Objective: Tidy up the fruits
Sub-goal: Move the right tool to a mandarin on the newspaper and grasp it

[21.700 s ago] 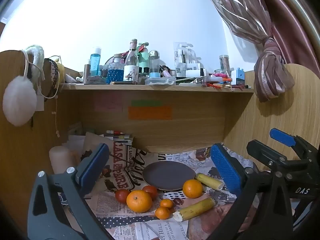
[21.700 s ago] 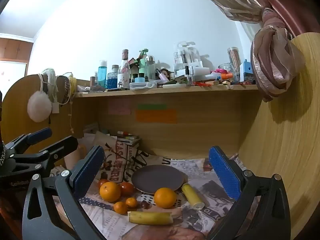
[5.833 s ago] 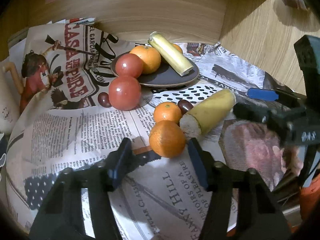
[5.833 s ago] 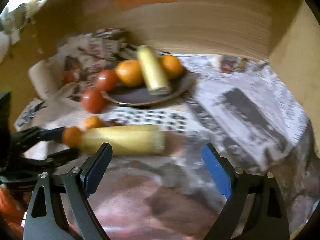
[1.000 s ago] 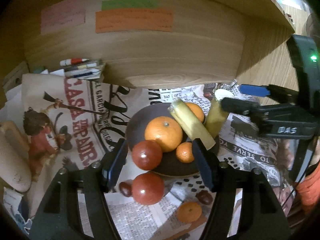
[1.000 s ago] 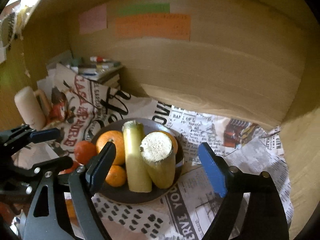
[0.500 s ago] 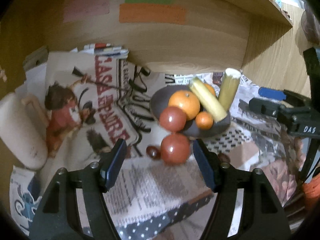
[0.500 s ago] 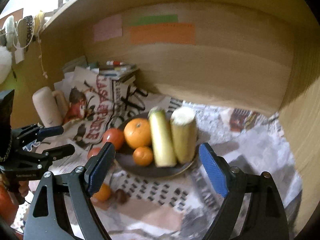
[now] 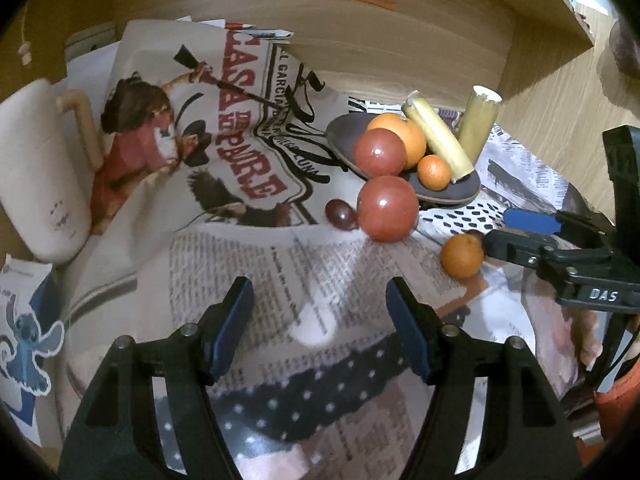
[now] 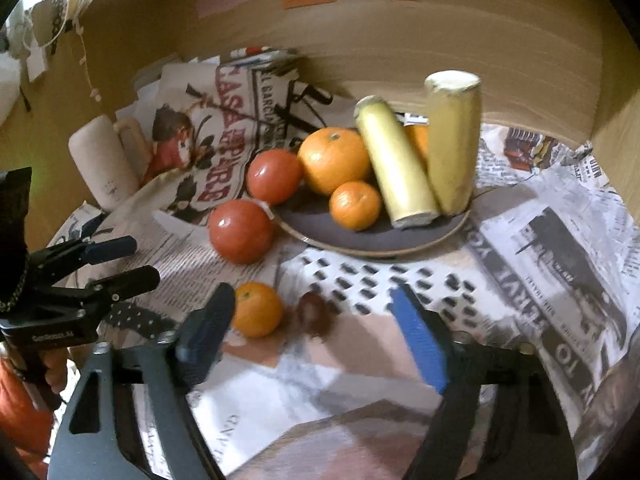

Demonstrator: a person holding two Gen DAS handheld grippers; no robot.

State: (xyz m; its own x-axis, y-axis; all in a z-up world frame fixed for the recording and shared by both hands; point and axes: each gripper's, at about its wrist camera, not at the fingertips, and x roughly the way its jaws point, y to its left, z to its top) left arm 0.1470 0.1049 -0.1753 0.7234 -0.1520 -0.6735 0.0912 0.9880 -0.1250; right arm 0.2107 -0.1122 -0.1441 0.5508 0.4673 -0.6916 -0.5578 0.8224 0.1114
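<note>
A dark plate [image 10: 360, 236] holds a tomato [image 10: 274, 176], a large orange [image 10: 334, 160], a small orange [image 10: 355, 205] and two yellow stalk pieces [image 10: 394, 166]; one piece [image 10: 452, 140] leans upright. A second tomato [image 10: 241, 231] lies on the newspaper beside the plate. A small orange [image 10: 257, 309] and a dark date [image 10: 314, 314] lie just ahead of my right gripper [image 10: 312, 340], which is open and empty. My left gripper [image 9: 320, 320] is open and empty over bare newspaper; the loose tomato [image 9: 387, 208] and another date [image 9: 340, 215] lie beyond it.
Newspaper [image 9: 240, 160] covers the desk. A cream mug [image 9: 40, 176] lies at the left. The wooden back wall [image 10: 440, 40] and side wall [image 9: 552, 92] close in the plate. Books [image 10: 264, 54] lie at the back left.
Both grippers have pulled back and lowered toward the newspaper in front of the plate. The right gripper now has the loose small orange and date close ahead.
</note>
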